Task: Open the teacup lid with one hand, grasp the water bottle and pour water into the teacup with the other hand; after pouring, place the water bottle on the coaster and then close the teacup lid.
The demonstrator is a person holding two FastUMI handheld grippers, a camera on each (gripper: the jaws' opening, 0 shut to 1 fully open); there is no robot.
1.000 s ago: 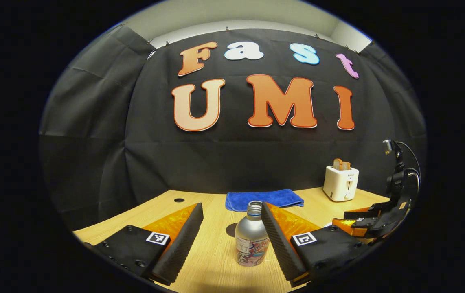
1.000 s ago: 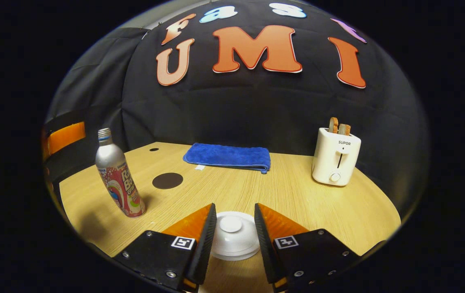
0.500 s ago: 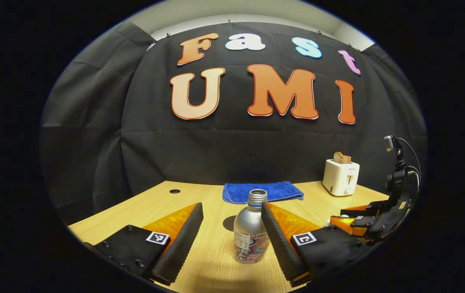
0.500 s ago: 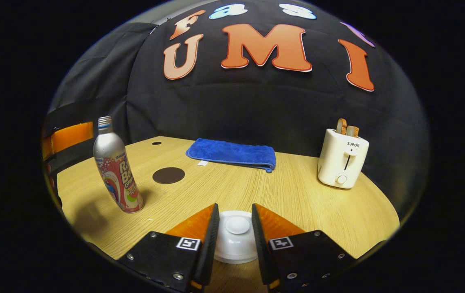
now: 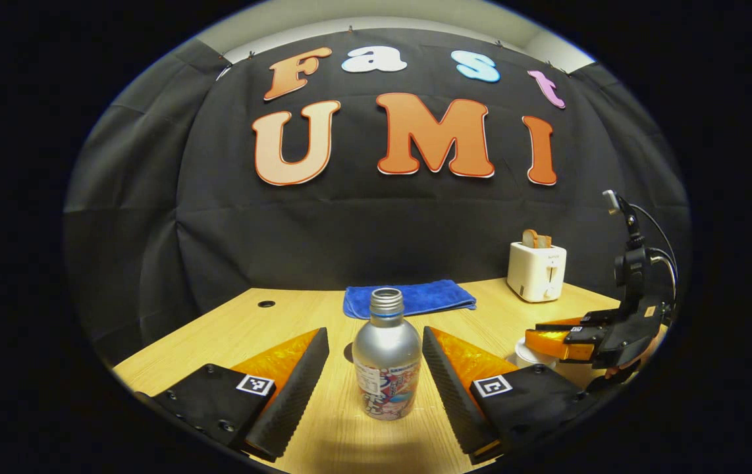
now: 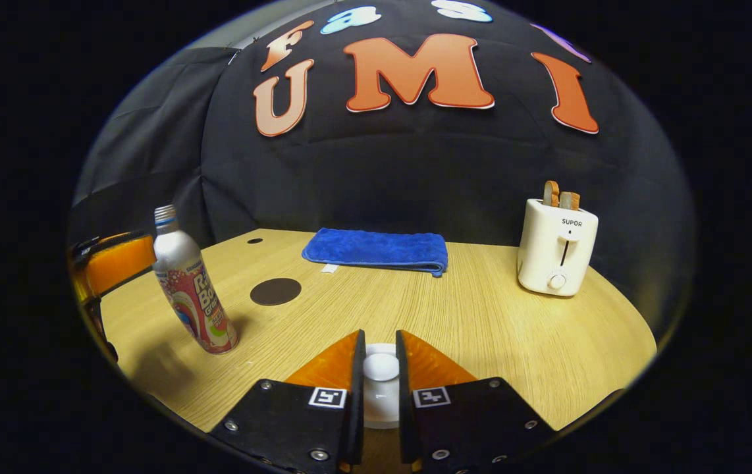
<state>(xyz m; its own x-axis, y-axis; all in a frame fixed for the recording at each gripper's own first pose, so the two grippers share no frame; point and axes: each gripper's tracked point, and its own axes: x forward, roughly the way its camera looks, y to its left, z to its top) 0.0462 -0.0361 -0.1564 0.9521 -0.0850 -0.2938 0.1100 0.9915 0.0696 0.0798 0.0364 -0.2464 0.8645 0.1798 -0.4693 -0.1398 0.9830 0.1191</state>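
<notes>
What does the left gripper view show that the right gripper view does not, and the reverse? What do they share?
Left gripper view: the left gripper open around the water bottle, the bottle's uncapped mouth, and the right gripper seen from the side above the white teacup.
Right gripper view: the teacup lid, its knob pinched between the right gripper's fingers, and the dark round coaster.
Both: the bottle, the blue towel, the toaster and the wooden table.

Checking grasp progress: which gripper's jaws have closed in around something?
The right gripper: its jaws pinch the teacup lid knob. The left gripper stands wide around the water bottle.
</notes>
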